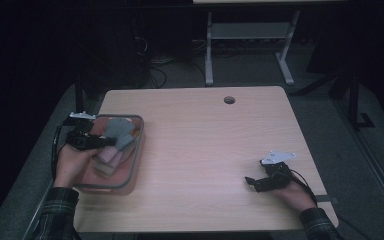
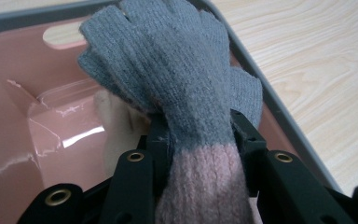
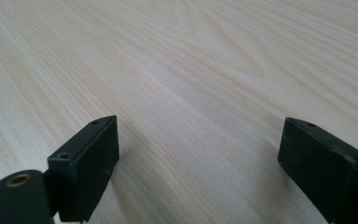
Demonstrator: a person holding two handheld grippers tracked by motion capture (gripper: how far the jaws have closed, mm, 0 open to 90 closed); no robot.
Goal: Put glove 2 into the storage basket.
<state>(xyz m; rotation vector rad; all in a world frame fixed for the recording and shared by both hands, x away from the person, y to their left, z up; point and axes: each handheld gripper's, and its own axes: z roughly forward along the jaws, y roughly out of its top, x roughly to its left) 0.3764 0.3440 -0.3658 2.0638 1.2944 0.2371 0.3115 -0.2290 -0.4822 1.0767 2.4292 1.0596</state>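
Gripping a glove (image 2: 177,79) over the bin (image 2: 9,140), the left gripper's (image 2: 198,140) jaws pinch its cuff; the right gripper's (image 3: 198,154) jaws gape empty above the table (image 3: 214,56)

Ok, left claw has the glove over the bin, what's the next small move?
Probably open the left claw and let the grey-and-pink glove drop: it hangs over the pink bin, above other fabric already inside, so it should land there.

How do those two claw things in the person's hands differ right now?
The left gripper is clamped on a grey-and-pink glove over the pink bin; the right gripper holds nothing, jaws wide, low over the bare table. Both have black jaws.
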